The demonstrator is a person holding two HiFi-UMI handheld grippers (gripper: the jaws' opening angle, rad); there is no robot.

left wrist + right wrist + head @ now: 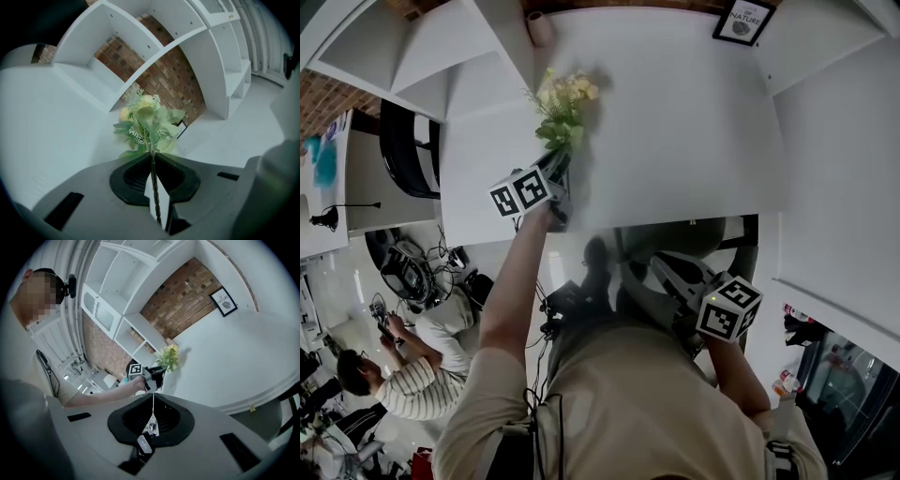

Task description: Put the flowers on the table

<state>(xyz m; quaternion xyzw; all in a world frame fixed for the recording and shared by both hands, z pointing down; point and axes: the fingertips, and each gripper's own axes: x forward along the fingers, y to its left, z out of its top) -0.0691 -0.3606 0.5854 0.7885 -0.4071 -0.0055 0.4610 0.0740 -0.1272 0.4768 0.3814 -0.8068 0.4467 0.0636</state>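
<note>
A small bunch of pale yellow flowers (563,101) with green leaves is held over the near left part of the white table (684,122). My left gripper (562,167) is shut on its thin stem. In the left gripper view the stem (153,178) runs up between the closed black pads to the flowers (147,123). My right gripper (662,268) hangs low by my body, off the table's near edge. In its own view the right gripper (153,398) is shut with nothing held, and it looks towards the flowers (168,357) and the left gripper (157,374).
A framed picture (742,21) leans at the table's far edge against the brick wall. A pinkish roll (539,28) stands at the far left corner. White shelves (412,52) stand to the left, and a seated person (389,375) is at lower left.
</note>
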